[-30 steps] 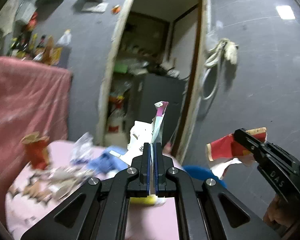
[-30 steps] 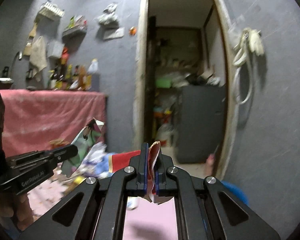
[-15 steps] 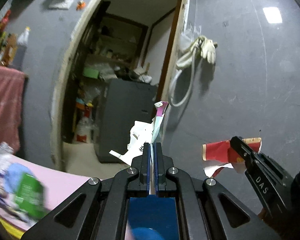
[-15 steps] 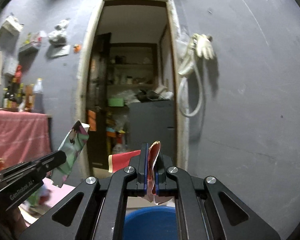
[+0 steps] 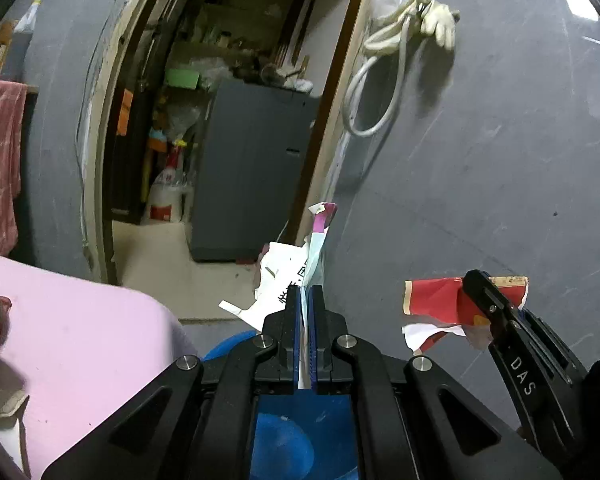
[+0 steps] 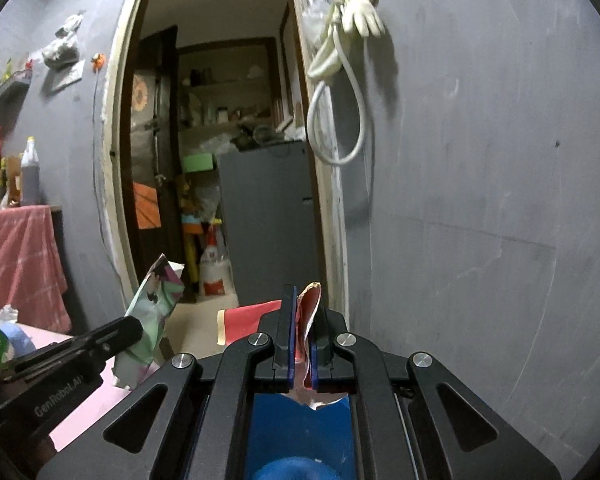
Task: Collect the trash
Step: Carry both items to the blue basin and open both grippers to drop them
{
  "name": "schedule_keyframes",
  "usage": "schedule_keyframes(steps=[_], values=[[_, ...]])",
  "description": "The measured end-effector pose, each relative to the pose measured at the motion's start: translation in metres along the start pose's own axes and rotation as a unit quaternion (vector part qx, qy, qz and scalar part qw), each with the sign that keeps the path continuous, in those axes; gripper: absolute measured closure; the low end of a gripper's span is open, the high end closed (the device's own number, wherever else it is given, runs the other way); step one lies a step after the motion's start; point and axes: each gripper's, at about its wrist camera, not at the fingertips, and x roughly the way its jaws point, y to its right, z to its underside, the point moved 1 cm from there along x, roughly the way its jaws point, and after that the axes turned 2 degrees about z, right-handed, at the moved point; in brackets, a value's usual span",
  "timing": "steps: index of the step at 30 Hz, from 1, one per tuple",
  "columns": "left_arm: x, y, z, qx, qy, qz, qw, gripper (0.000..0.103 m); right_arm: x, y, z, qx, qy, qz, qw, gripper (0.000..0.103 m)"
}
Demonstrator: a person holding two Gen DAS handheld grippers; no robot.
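My left gripper (image 5: 308,292) is shut on a white and pink paper wrapper (image 5: 288,272), which sticks up and to the left of its pads. From the right wrist view this gripper (image 6: 134,330) shows at the left, with the wrapper (image 6: 152,312) seen green and pink. My right gripper (image 6: 302,300) is shut on a torn red wrapper (image 6: 248,318). In the left wrist view that gripper (image 5: 474,280) stands at the right, gripping the red wrapper (image 5: 436,300). A blue bin (image 5: 296,440) lies below both grippers, and it also shows under the right one (image 6: 300,432).
A table with a pink cloth (image 5: 80,340) is at the left, with trash on it (image 6: 0,336). Ahead are a grey wall (image 5: 480,180) and an open doorway with a grey cabinet (image 5: 252,176). A hose and a glove (image 6: 352,20) hang on the wall.
Both grippers swung right, away from the littered table toward the doorway and wall, each keeping its wrapper. The blue bin has come into view beneath them.
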Motion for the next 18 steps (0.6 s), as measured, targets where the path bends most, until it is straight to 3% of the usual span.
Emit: schedule_keyframes(steps=[9, 12, 14, 16, 18], values=[[0.025, -0.012, 0.014, -0.028, -0.059, -0.005, 0.9979, 0.100, 0.030, 0.004, 0.013, 0.014, -0.058, -0.008, 0.998, 0.098], [0.029, -0.016, 0.017, -0.033, -0.073, -0.009, 0.9967, 0.100, 0.036, 0.007, 0.015, 0.024, -0.071, -0.010, 0.997, 0.089], [0.029, -0.016, 0.017, -0.033, -0.075, -0.011, 0.9966, 0.100, 0.036, 0.009, 0.016, 0.032, -0.073, -0.015, 0.997, 0.074], [0.028, -0.017, 0.017, -0.034, -0.074, -0.014, 0.9966, 0.099, 0.036, 0.010, 0.015, 0.033, -0.072, -0.016, 0.997, 0.073], [0.026, -0.018, 0.015, -0.036, -0.070, -0.015, 0.9968, 0.091, 0.035, 0.011, 0.013, 0.035, -0.071, -0.015, 0.997, 0.073]])
